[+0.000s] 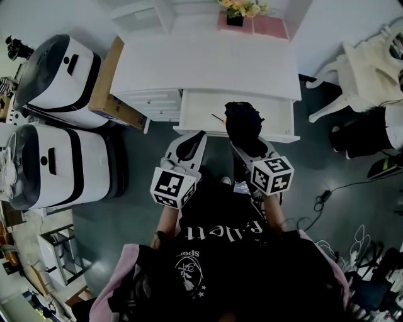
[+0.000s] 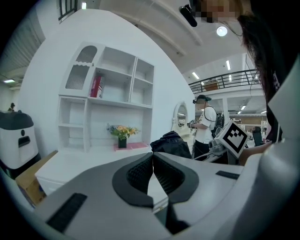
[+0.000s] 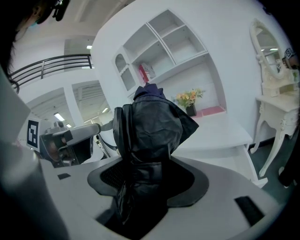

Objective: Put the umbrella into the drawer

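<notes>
Black folded umbrella (image 3: 151, 131) stands clamped in the right claw (image 3: 147, 177) over the open drawer (image 1: 203, 112), left claw (image 2: 153, 159) closed empty.

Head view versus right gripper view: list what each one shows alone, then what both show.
Only the head view shows the white-and-black machines on the floor. Only the right gripper view shows the red books on a shelf and the balcony railing. Both show the black umbrella clamped in the right gripper, the flowers and the left gripper.
</notes>
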`<state>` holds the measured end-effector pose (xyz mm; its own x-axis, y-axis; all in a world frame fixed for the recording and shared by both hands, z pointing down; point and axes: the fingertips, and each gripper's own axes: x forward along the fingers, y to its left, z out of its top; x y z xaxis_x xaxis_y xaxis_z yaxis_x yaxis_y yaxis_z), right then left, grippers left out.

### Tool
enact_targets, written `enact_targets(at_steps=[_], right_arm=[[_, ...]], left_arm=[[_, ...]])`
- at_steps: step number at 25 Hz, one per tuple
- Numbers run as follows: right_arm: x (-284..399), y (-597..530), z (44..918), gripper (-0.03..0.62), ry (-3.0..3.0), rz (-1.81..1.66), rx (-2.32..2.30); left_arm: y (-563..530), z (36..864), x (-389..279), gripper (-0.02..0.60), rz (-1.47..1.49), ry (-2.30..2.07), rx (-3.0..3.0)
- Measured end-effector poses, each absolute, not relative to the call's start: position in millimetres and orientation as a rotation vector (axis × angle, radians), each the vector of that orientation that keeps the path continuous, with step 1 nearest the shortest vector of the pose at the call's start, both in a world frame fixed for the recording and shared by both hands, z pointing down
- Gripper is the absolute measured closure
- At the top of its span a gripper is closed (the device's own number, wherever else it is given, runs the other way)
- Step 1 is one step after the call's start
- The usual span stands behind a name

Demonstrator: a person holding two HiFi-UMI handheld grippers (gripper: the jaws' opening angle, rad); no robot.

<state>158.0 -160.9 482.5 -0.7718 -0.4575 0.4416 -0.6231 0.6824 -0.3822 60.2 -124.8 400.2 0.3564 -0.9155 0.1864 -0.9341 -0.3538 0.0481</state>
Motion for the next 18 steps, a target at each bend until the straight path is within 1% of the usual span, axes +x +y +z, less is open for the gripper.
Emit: enact_targets(at_steps=[9,18], right_arm=[[136.8,-218.1,515.9,0.324,-2.470,0.575,0.807],[98.7,-269.7,564.8,0.324,-2.313,0.430,0.579]], left_arm=[[-160.6,422.2,25.4,0.568,0.230,-1.669,2.445],[-209.2,429.2,3.2,0.568,0.216,-1.588,2.506]])
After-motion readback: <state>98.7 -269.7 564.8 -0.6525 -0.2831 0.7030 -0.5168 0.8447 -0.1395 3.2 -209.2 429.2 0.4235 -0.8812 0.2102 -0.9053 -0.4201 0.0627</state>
